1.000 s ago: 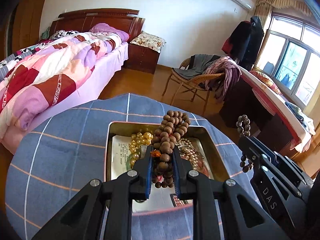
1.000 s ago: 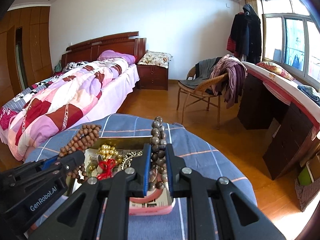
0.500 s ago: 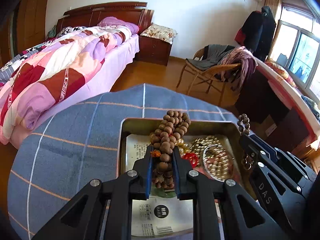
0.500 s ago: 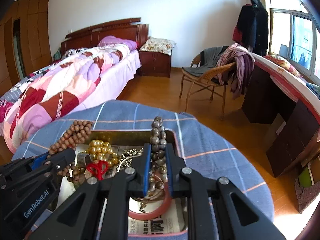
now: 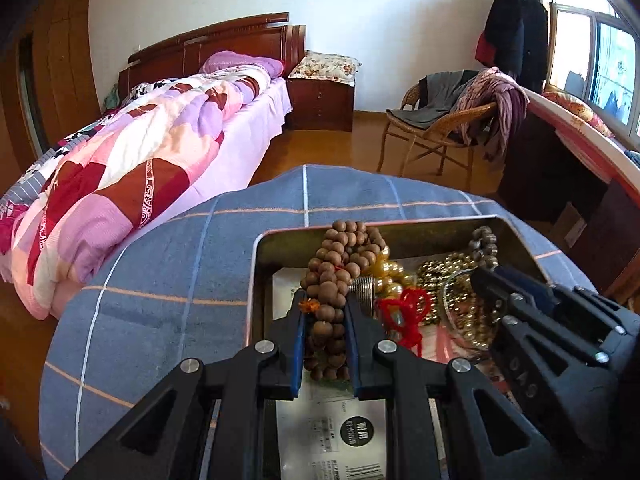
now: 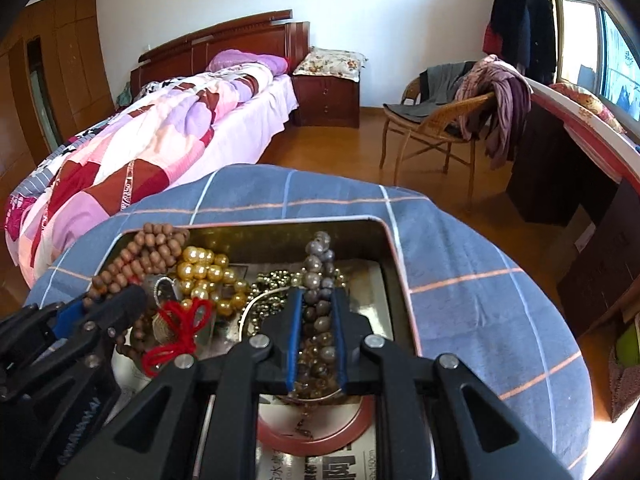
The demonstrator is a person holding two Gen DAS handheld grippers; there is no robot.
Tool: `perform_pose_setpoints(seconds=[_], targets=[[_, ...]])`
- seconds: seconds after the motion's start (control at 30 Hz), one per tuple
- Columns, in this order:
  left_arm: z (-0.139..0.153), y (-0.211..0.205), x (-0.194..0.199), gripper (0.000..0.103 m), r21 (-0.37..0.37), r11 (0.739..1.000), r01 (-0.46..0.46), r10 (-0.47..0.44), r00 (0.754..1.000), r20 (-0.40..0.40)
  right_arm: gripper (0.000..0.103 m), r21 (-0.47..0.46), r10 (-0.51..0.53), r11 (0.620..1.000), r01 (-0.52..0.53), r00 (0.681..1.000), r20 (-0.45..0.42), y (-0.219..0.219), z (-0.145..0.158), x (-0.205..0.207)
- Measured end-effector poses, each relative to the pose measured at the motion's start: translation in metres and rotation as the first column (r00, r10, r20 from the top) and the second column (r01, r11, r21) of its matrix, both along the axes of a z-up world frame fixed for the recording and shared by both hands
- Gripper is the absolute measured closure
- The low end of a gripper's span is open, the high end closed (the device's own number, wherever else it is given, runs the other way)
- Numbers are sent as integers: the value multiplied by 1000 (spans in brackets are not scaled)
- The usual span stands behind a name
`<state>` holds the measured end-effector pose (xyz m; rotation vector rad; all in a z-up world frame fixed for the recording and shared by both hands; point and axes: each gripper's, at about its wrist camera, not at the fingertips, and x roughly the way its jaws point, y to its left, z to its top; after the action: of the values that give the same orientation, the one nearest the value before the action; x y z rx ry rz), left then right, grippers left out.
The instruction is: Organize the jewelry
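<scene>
A: While both grippers hung over the tin (image 6: 394, 248), what was each holding?

B: The left gripper (image 5: 323, 312) was closed on the brown wooden beads (image 5: 334, 268), the right gripper (image 6: 316, 312) on the grey bead strand (image 6: 316, 276).

A: How did the strands lie?

B: Both ran toward 12 o'clock, above the tin. The left one was at the tin's 9 o'clock side.

No lettering is sharp enough to be read.

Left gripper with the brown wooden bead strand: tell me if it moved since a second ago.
Yes. The left gripper came down and left, toward the gold metal tin's left wall, clamping the brown wooden bead strand.
</scene>
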<state>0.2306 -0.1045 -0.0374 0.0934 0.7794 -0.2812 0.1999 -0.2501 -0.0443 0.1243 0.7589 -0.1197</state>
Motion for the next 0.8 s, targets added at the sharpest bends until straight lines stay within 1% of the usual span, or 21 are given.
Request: perform_pose_setpoints(seconds=[0.03, 0.07, 0.13, 0.17, 0.2, 0.23, 0.27, 0.3, 0.33, 0.37, 0.4, 0.43, 0.47, 0.53, 0.67, 0.8], targets=[[-2, 2, 2, 85, -3, 1000, -9, 9, 1000, -12, 67, 18, 1, 1000, -1, 1000, 3, -2, 0, 0], [-3, 5, 4, 85, -10, 1000, -22, 22, 999, -24, 49, 54, 6, 999, -7, 1000, 9, -4, 1, -1], [-3, 4, 4, 82, -6, 1000, -19, 19, 1000, -24, 34, 87, 21, 996, -25, 999, 44, -5, 8, -8], [-2, 3, 4, 80, 5, 1000, -13, 13, 1000, -29, 32, 89, 20, 996, -26, 997, 72, -4, 13, -15], [-2, 1, 3, 74, 13, 1000, -8, 8, 999, -33, 31, 80, 17, 996, -24, 996, 88, -3, 17, -20], [-1, -1, 2, 66, 15, 1000, -2, 3, 999, -37, 30, 68, 10, 998, -16, 995, 96, -3, 20, -23], [1, -1, 0, 62, 4, 1000, 11, -11, 999, -43, 30, 56, -1, 998, -5, 995, 103, -2, 22, -27], [3, -2, -3, 55, -6, 1000, 19, -19, 999, -46, 30, 56, -8, 998, 2, 994, 108, -3, 25, -32], [5, -2, -6, 41, -1, 1000, 15, -15, 999, -43, 28, 63, -13, 998, 6, 994, 109, -4, 26, -34], [9, -3, -11, 37, 9, 1000, 10, -9, 1000, -27, 25, 75, -23, 997, 14, 994, 111, -6, 27, -38], [12, -3, -15, 31, 11, 1000, 12, -12, 1000, -12, 24, 90, -40, 996, 30, 993, 114, -9, 29, -42], [15, -4, -19, 27, 22, 1000, 9, -9, 1000, 7, 23, 102, -56, 994, 44, 992, 116, -12, 30, -46], [20, -4, -26, 27, 40, 999, 2, -4, 999, 36, 23, 115, -70, 992, 55, 990, 122, -14, 32, -50], [23, -4, -32, 26, 60, 998, 0, -3, 999, 52, 23, 130, -88, 989, 71, 988, 126, -18, 33, -56], [22, 1, -41, 26, 72, 997, -14, 12, 999, 33, 23, 159, -122, 982, 106, 988, 96, -22, 31, -66], [19, 8, -52, 26, 75, 997, -35, 34, 999, 15, 23, 186, -129, 976, 116, 990, 61, -21, 26, -76]])
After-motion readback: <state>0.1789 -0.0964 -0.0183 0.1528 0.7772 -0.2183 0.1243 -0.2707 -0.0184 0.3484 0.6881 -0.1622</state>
